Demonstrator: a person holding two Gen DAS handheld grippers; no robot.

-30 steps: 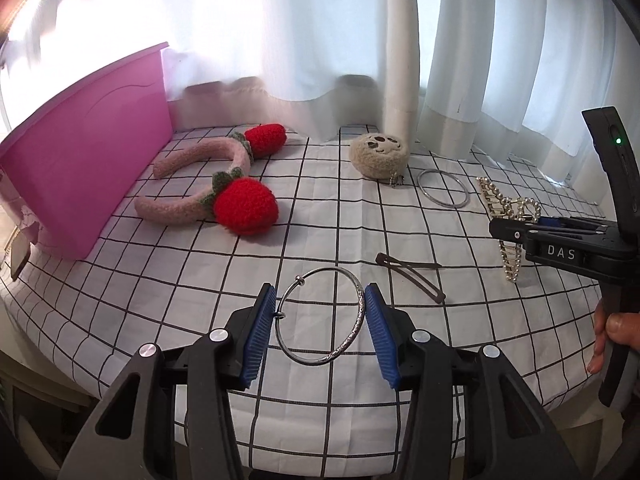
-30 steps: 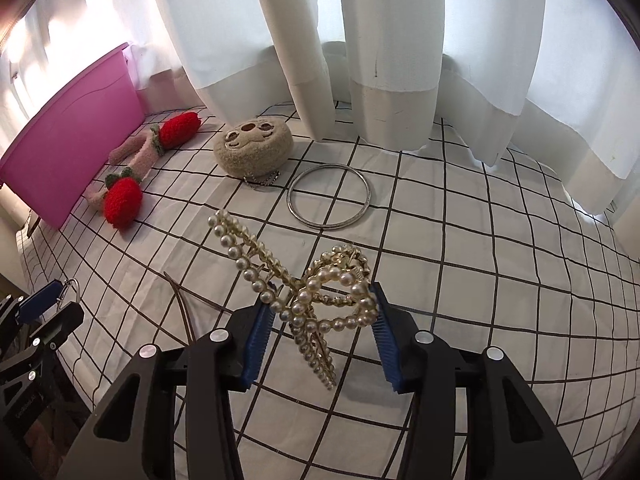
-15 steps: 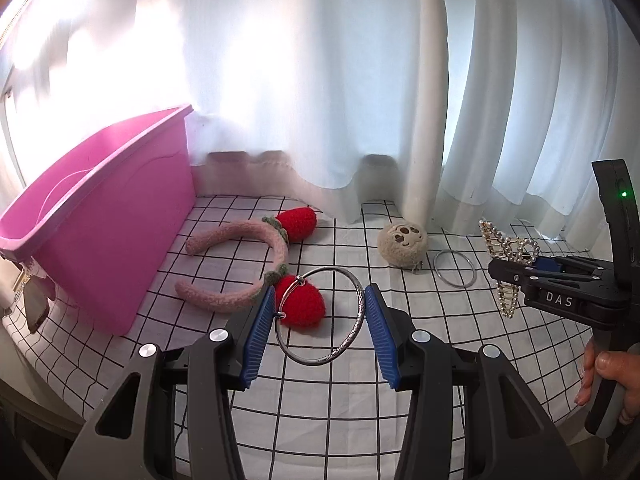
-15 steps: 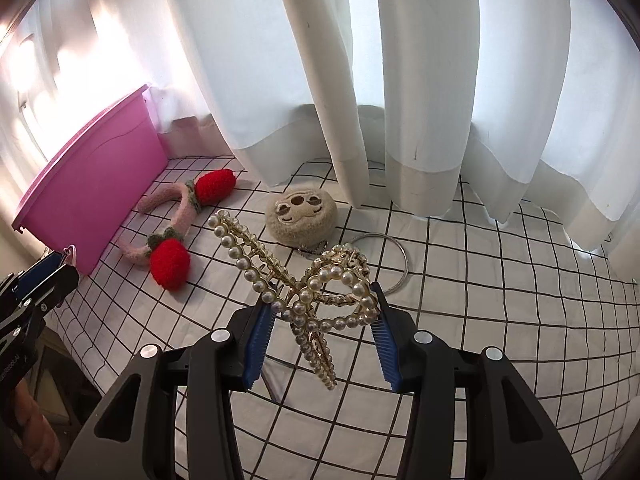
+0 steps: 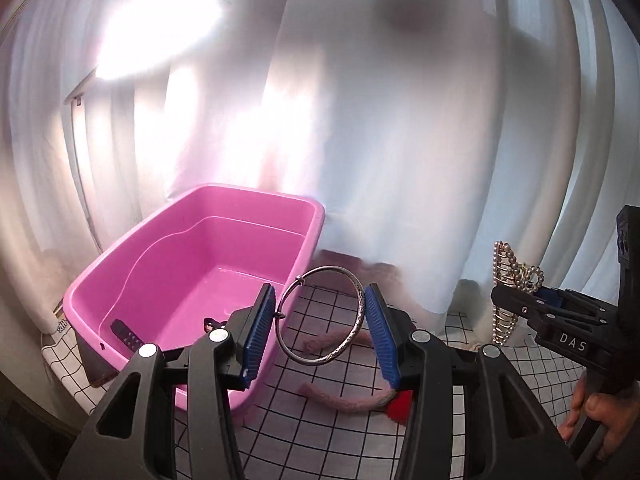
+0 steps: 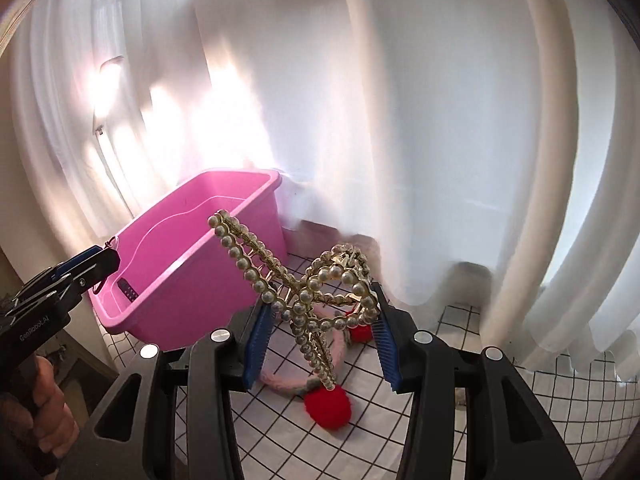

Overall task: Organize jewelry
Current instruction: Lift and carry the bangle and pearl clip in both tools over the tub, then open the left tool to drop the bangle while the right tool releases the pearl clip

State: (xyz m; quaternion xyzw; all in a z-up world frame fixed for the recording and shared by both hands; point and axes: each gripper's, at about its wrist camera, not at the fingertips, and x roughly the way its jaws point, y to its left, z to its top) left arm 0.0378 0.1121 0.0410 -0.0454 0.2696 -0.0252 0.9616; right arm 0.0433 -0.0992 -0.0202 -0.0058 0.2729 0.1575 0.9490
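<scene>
Left wrist view shows the left gripper (image 5: 320,334) clamped across a silver bangle (image 5: 320,316), its blue pads (image 5: 262,332) pressing on opposite sides of the ring. The bangle looks thin, light and stiff, and smooth metal like this is probably slippery, so a hold across its full width seems the safest one; a slack squeeze could let it twist out. It hangs in the air over the checked desk (image 5: 320,408), just beside the near rim of the pink bin (image 5: 192,276), not yet over the opening.

Right wrist view has the right gripper (image 6: 318,340) closed on a pearl hair clip (image 6: 304,292), gripped at the looped bow end while the long toothed bar sticks up and to the left. The clip is likely light but fragile, with beads and teeth that could snag or snap, so the bow seems the sturdier place to hold. It is near the bin (image 6: 188,264) but short of it, above a pink headband (image 6: 288,384) with red pompoms lying on the desk.
</scene>
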